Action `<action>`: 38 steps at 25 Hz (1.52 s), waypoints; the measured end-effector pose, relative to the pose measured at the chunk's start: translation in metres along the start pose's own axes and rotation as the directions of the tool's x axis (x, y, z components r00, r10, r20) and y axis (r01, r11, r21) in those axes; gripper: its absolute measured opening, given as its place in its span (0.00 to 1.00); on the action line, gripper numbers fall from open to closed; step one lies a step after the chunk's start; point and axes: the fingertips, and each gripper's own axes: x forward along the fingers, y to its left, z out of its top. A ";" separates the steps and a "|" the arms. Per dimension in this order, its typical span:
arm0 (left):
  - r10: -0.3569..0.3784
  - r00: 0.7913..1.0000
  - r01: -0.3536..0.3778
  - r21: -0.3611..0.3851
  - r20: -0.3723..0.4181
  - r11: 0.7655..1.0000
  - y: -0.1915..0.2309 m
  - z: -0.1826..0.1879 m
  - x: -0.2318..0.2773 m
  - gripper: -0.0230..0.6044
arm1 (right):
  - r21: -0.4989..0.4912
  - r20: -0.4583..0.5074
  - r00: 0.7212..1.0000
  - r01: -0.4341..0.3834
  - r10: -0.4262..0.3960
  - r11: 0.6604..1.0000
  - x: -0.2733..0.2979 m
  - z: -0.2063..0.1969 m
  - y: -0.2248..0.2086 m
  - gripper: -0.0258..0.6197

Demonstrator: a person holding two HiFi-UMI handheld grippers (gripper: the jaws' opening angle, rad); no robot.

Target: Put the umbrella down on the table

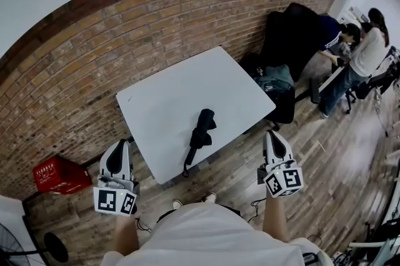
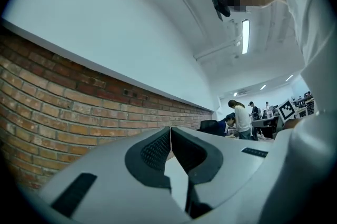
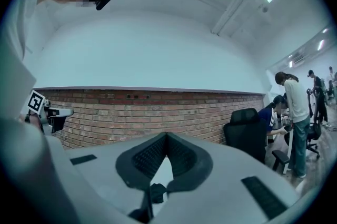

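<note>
Since the folded black umbrella (image 1: 201, 133) lies flat on the white table (image 1: 181, 80), close to the near edge and toward the near-left corner, the task looks done rather than pending. Its long axis runs from that edge, where a thin strap end reaches the rim, up and slightly rightward toward the table's middle, so it points roughly away from the person. Both tongs hang off the table on the person's side. The left gripper (image 1: 120, 145) is just outside the left edge by the near-left corner and the right gripper (image 1: 271, 135) is off the near-right corner, with the umbrella ahead and between them, touched by neither. Each pair of jaws is pressed together on nothing (their own views show the ribbed pads meeting at the tips, brick wall beyond). Neither hand is clearly nearer: the strap end leans toward the left one, the bulkier far end toward the right. Any further move, I judge, would be a reach forward and inward.
</note>
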 end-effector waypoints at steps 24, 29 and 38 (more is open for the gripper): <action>-0.023 1.000 0.023 -0.021 -0.008 1.000 -0.022 -0.011 0.019 0.08 | -0.018 -0.033 0.998 -0.048 0.048 0.999 0.008 -0.010 0.005 0.07; -0.031 0.999 0.030 -0.042 -0.010 0.999 -0.021 -0.013 0.019 0.08 | -0.027 -0.050 0.997 -0.053 0.051 0.998 0.006 -0.015 0.012 0.07; -0.041 0.999 0.040 -0.034 -0.010 0.999 -0.023 -0.011 0.016 0.08 | -0.060 -0.047 0.996 -0.083 0.081 0.995 0.002 -0.015 0.027 0.07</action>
